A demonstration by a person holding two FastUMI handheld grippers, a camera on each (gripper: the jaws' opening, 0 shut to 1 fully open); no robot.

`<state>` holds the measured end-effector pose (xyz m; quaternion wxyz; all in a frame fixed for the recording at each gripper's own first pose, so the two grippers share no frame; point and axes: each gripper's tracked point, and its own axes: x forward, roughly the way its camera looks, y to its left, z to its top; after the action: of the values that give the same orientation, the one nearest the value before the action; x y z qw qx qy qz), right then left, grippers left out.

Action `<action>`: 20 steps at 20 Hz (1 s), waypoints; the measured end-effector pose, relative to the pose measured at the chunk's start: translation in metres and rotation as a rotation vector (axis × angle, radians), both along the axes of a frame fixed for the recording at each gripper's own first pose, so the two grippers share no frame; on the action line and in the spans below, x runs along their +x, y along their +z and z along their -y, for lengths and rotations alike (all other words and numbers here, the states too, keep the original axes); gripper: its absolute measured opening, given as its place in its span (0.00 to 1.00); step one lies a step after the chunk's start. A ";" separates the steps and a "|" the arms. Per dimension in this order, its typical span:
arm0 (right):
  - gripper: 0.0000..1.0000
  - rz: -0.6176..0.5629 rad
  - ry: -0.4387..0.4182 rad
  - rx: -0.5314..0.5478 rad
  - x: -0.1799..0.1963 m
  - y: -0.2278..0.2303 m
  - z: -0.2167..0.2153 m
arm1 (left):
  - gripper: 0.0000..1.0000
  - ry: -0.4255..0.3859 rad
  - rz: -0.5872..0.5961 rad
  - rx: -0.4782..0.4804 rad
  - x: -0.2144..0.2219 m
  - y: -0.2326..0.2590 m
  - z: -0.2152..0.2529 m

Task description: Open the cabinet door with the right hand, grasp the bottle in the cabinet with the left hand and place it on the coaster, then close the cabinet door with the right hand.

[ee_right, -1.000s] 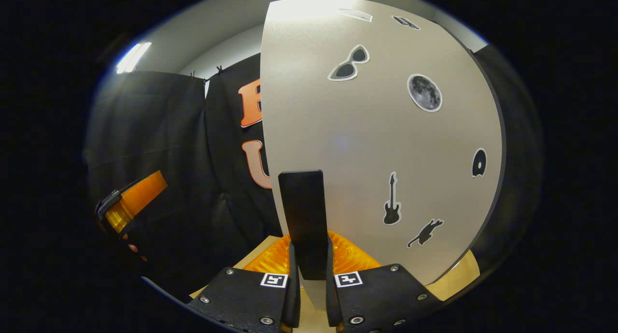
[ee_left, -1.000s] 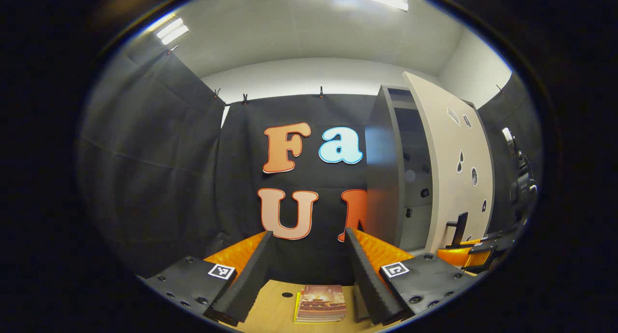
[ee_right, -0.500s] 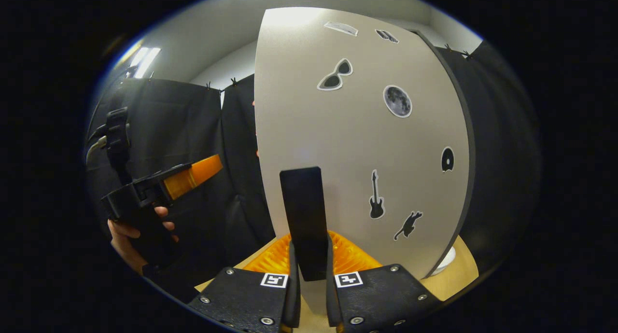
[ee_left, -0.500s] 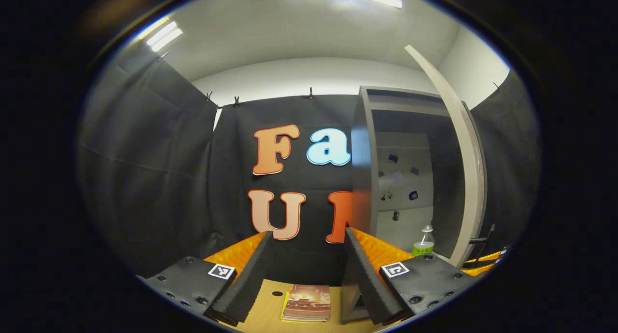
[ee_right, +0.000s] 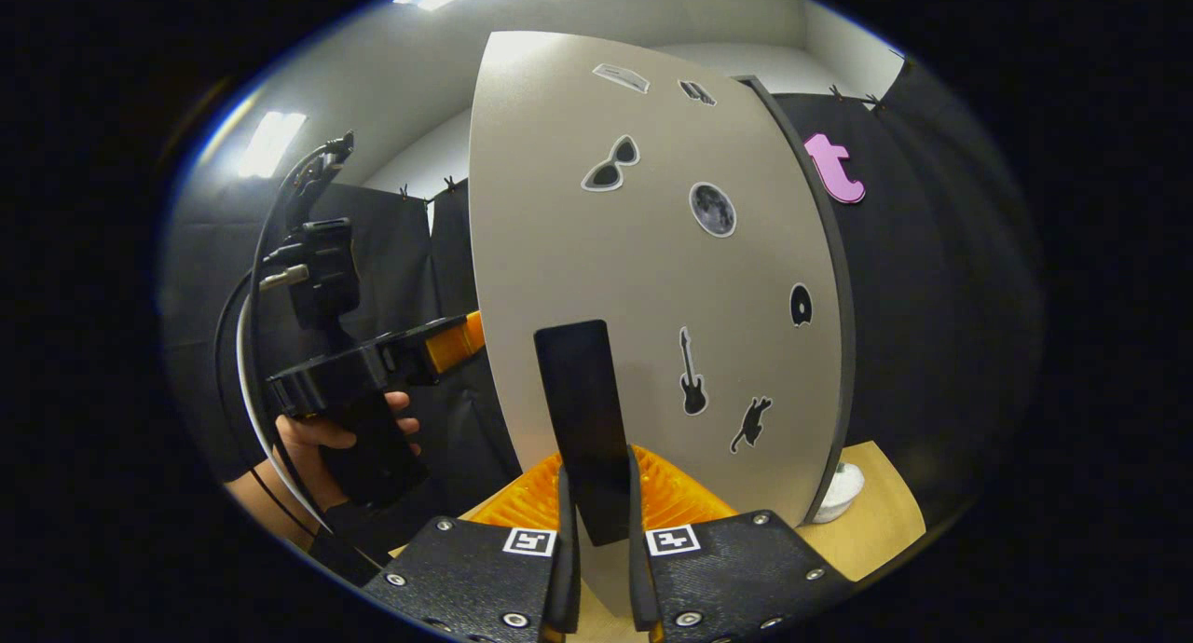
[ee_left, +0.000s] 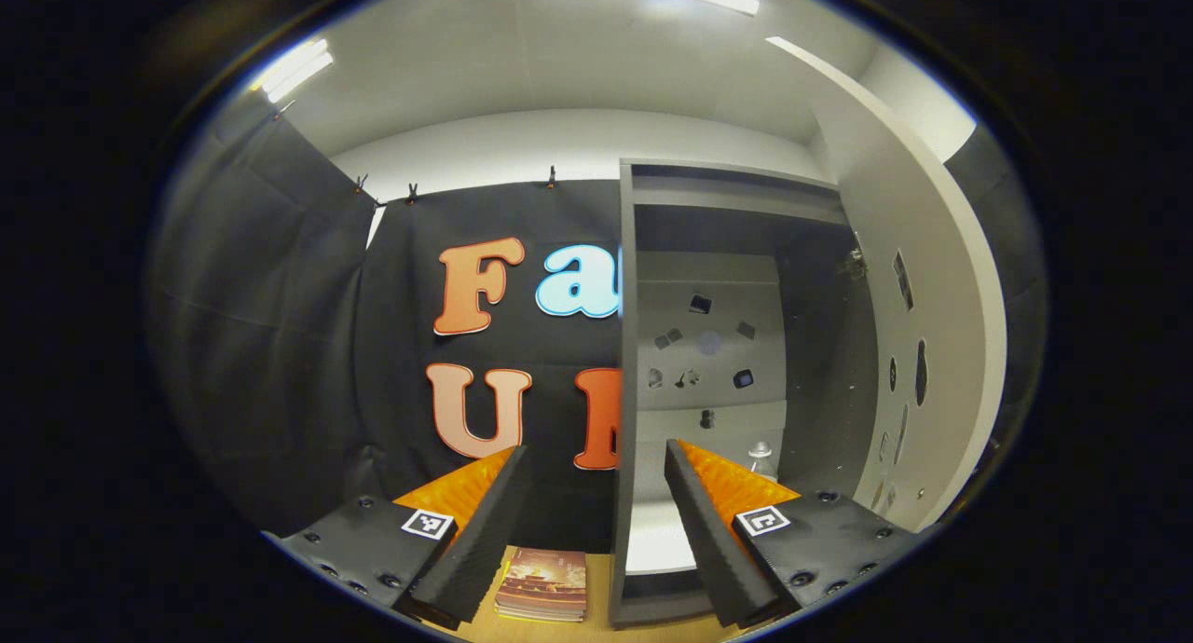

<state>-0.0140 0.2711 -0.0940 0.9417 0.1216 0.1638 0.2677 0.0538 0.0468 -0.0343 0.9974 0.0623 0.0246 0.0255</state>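
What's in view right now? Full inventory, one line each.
cabinet: 1, grey, right of centre, open
door: 1, beige, swung open
handle: 1, black, on the door, between the right gripper's fingers
stickers: several, dark, on the door
bottle: 1, clear, inside the cabinet, low, partly hidden
books: small stack, reddish cover, on the table
table: 1, light wood
round white thing: 1, on the table behind the door edge, cannot identify
left gripper: open, facing the cabinet
right gripper: shut on the handle
hand: 1, holding the left gripper
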 end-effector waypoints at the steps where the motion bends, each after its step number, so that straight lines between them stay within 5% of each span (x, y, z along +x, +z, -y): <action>1: 0.21 0.003 -0.007 0.006 0.000 0.001 0.002 | 0.93 -0.009 0.003 0.001 0.001 0.000 0.006; 20: 0.20 0.040 -0.231 -0.091 -0.005 0.006 0.046 | 0.95 -0.172 -0.036 -0.036 0.018 -0.032 0.105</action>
<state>-0.0194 0.2255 -0.0883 0.9739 0.0912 0.1419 0.1520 0.0722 -0.0584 -0.0662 0.9963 0.0468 0.0374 -0.0621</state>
